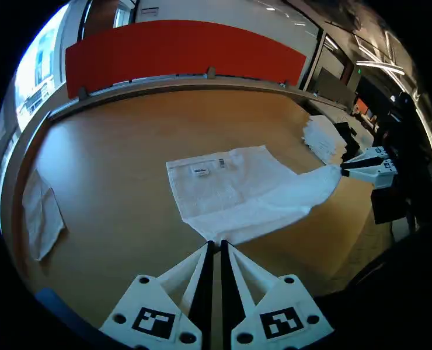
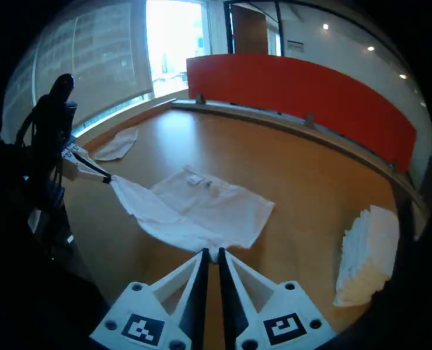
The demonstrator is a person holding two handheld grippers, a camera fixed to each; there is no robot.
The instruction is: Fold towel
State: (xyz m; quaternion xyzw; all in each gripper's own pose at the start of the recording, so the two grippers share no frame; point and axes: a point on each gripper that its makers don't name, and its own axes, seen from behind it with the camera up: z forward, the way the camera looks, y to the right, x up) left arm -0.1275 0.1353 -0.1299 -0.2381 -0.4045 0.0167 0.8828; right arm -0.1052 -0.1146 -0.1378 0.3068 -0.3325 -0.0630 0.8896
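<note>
The white towel (image 1: 239,186) lies spread in the middle of the wooden worktop (image 1: 128,140), its far part flat with two small labels (image 1: 207,168) near the far edge. The left hand-held gripper (image 1: 216,244) has its fingers drawn narrow, pinching the near corner of the towel between the tips. The right hand-held gripper (image 2: 212,252) is likewise closed to a narrow gap on another near corner. In the left gripper view the right one shows far off at the right, with the towel's edge running up to its tips; in the right gripper view the left one shows at the left, the corner raised off the worktop. The near edge of the towel stretches between the two. A stack of folded towels (image 2: 368,256) sits on the right of the worktop, well apart from the towel. A loose cloth (image 1: 41,213) lies at the left edge. A red partition (image 1: 181,52) runs along the far side
</note>
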